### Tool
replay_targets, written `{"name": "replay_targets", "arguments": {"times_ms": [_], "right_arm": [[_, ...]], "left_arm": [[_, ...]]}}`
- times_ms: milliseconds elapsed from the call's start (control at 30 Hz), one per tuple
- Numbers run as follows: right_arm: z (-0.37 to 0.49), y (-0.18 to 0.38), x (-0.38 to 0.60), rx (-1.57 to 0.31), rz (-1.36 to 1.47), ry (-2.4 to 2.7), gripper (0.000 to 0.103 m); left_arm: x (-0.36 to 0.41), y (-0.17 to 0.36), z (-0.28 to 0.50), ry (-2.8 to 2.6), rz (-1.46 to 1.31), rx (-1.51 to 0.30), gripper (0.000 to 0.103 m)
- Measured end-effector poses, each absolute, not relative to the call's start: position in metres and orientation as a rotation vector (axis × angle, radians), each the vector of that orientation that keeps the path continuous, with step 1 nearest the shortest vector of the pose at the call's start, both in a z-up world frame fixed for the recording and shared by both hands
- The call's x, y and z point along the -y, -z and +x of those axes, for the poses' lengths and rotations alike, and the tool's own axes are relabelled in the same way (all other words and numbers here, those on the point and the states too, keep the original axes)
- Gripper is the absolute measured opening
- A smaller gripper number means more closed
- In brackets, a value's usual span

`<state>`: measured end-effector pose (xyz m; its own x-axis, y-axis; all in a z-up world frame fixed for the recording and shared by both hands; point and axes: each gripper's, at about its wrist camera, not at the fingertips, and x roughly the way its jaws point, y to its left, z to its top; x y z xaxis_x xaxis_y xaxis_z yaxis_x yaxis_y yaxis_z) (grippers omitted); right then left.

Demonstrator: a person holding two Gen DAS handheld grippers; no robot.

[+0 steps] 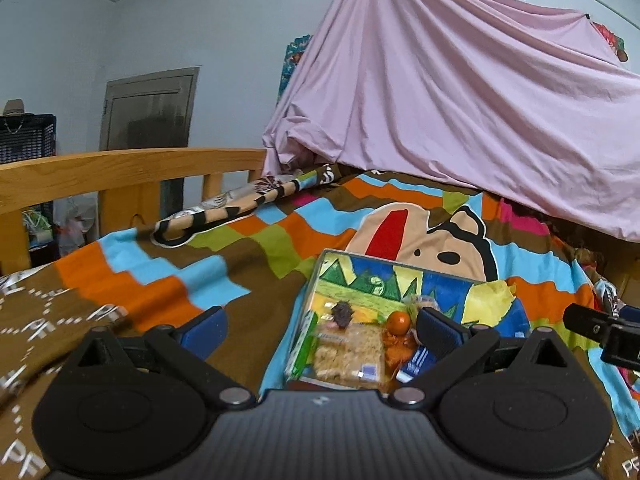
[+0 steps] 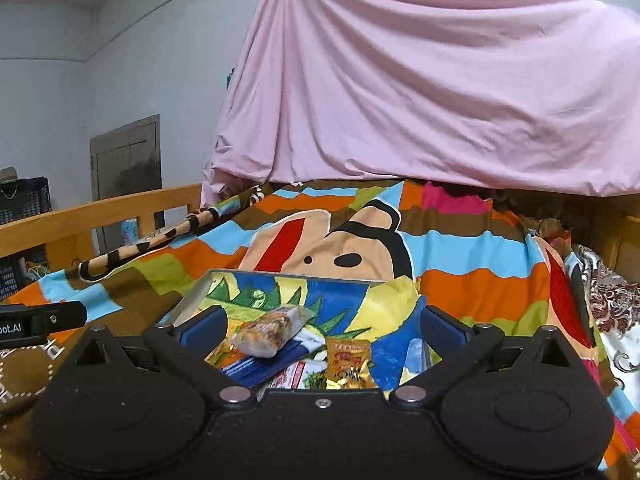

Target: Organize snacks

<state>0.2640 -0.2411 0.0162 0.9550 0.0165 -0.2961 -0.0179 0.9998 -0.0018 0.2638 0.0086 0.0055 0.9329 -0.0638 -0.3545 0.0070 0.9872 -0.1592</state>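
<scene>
Bright stripes and a big cartoon face cover the bedspread (image 1: pixel 168 280), and a pink sheet (image 1: pixel 460 120) hangs behind it. A wooden bed rail (image 1: pixel 132 168) runs along one side.

On the bedspread sits a flat, colourful box (image 1: pixel 360 280). The snacks lie in its near end. From the left wrist view I see a clear pack of crispy squares (image 1: pixel 346 354), a small orange ball (image 1: pixel 398 322) and a green packet (image 1: pixel 304 346) at the edge. From the right wrist view I see a see-through bag of nutty bits (image 2: pixel 270 334) and a little gold packet (image 2: pixel 348 364).

The left gripper (image 1: pixel 320 330) has its two blue fingers spread as wide as they go, and nothing is in them. The right gripper (image 2: pixel 322 330) is the same, wide apart and empty. Both point a little down at the box, side by side, just above its near end.

I think the snacks are all in the box now, so a sorting step looks done. Next, each gripper would need to pick one snack, come down over it and squeeze gently, because the bags are soft and crinkly.
</scene>
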Motion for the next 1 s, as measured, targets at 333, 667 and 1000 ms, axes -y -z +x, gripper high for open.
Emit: {"name": "replay_targets", "arguments": {"times_ms": [333, 667, 1000], "right_arm": [[0.204, -0.02, 0.224, -0.282, -0.04, -0.02, 0.102], [0.159, -0.02, 0.21, -0.276, -0.087, -0.038, 0.102], [0.128, -0.016, 0.203, -0.29, -0.111, -0.046, 0.102]], "left_arm": [[-0.021, -0.01, 0.206, 0.017, -0.159, -0.338, 0.103], [-0.03, -0.003, 0.163, 0.007, -0.152, -0.356, 0.103], [-0.026, 0.004, 0.128, 0.007, -0.119, -0.356, 0.103]]}}
